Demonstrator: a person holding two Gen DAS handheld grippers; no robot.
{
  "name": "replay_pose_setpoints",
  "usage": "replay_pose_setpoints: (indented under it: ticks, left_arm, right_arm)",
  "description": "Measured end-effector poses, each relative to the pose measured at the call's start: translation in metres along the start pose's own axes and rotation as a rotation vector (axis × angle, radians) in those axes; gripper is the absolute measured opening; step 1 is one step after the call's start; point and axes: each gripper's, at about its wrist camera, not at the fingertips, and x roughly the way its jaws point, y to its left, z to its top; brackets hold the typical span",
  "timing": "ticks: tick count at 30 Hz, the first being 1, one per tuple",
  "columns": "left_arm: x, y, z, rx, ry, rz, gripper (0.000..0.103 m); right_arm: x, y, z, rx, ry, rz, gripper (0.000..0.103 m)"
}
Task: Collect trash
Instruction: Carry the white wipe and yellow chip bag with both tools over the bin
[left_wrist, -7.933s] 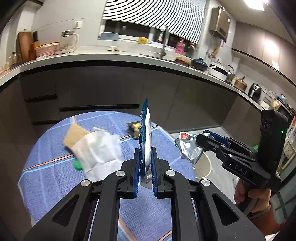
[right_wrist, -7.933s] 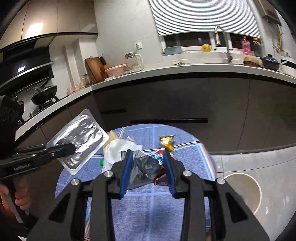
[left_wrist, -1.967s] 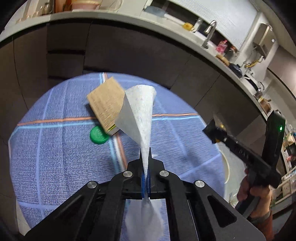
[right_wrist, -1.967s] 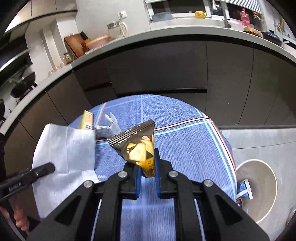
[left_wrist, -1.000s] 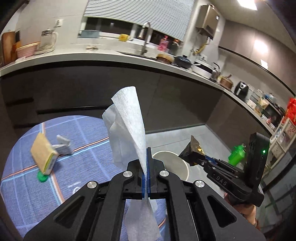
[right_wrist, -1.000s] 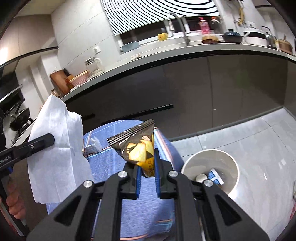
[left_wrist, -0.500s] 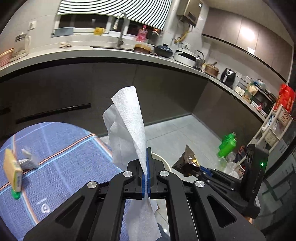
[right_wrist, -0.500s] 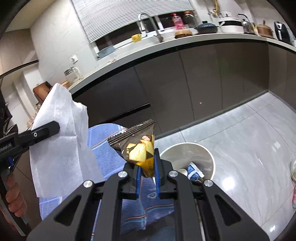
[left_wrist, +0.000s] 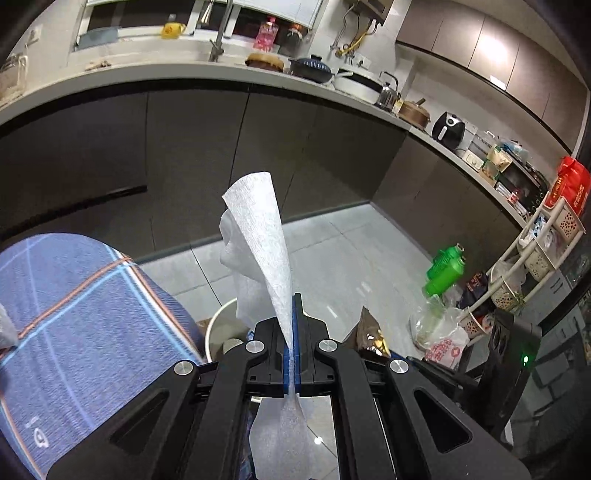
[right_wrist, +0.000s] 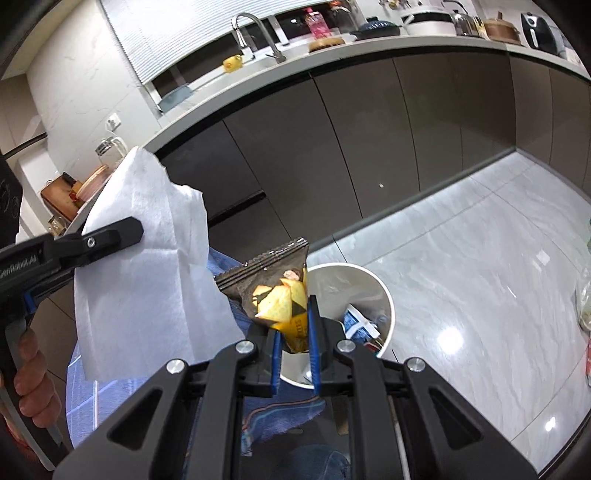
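My left gripper (left_wrist: 292, 325) is shut on a white paper towel (left_wrist: 264, 243), held upright above the white trash bin (left_wrist: 218, 321) on the floor. In the right wrist view the towel (right_wrist: 147, 266) hangs at the left from the left gripper (right_wrist: 110, 236). My right gripper (right_wrist: 291, 325) is shut on a brown and yellow snack wrapper (right_wrist: 277, 291), held just above the bin (right_wrist: 384, 295), which holds several wrappers. The wrapper also shows in the left wrist view (left_wrist: 369, 332).
The round table with the blue plaid cloth (left_wrist: 74, 314) is at the left, beside the bin. Dark kitchen cabinets (left_wrist: 221, 155) run behind. A green bottle (left_wrist: 445, 267), plastic bags and a wire rack (left_wrist: 535, 258) stand on the grey tiled floor at the right.
Both grippers have swung right, away from the table, and now hang over the bin. Each still holds its piece of trash.
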Motion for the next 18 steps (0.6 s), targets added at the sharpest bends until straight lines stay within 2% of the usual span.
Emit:
replay_pose_setpoints:
  ticks: [8,18]
  left_arm:
    - [0.048,-0.004,0.005,-0.003,0.048,-0.001,0.001]
    - [0.112,0.002,-0.013,-0.006,0.153,0.041,0.001]
  right_arm:
    - [0.021,-0.024,-0.004,0.048,0.035,-0.010,0.013]
    - [0.040,-0.046,-0.011,0.085,0.081,-0.019,0.013]
